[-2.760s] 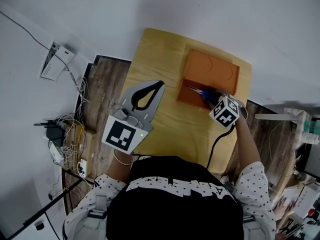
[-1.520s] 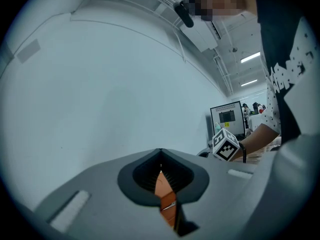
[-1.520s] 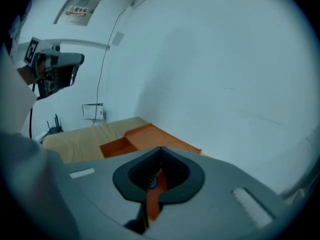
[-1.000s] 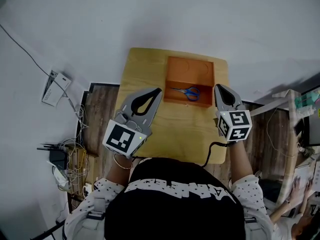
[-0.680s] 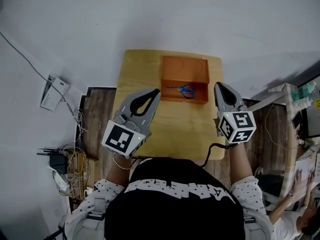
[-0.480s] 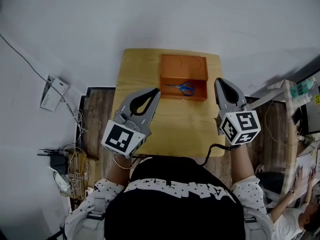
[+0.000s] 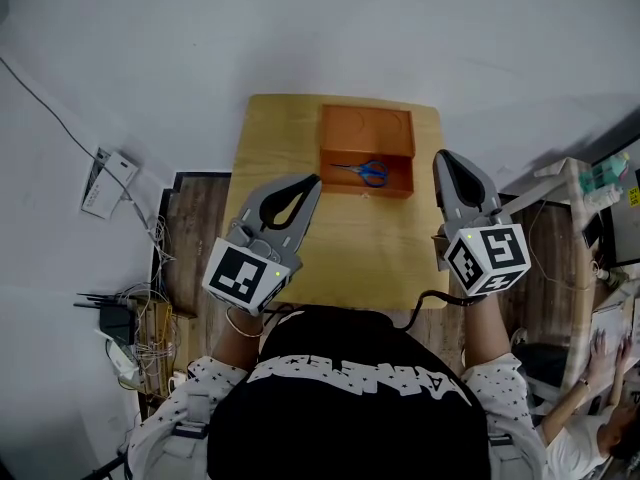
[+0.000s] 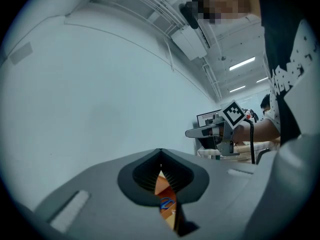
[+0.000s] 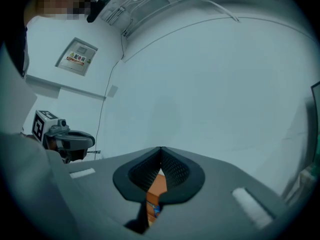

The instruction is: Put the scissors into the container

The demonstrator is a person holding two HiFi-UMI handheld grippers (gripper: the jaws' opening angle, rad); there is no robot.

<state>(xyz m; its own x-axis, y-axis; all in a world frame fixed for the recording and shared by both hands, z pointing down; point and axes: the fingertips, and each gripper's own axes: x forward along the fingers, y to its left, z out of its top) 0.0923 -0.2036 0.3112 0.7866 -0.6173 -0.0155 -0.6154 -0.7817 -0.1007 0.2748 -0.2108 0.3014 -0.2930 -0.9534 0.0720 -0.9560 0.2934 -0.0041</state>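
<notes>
Blue-handled scissors (image 7: 364, 171) lie inside the orange container (image 7: 367, 128) at the far side of the small wooden table (image 7: 300, 148). My left gripper (image 7: 313, 180) hovers over the table's near left part, shut with nothing in it. My right gripper (image 7: 443, 155) is held at the table's right edge, beside the container, also shut and empty. Through the left jaws a sliver of the container and the scissors (image 8: 166, 203) shows in the left gripper view. The right gripper view shows the container (image 9: 157, 186) the same way.
The table is small, with dark wooden floor (image 7: 195, 218) on both sides. Cables and a power strip (image 7: 135, 318) lie on the floor at the left. A white rack and clutter (image 7: 585, 203) stand at the right. A grey wall rises behind the table.
The right gripper let go of the scissors in the container, drew back toward me and to the right, and shut. The left gripper has barely moved.
</notes>
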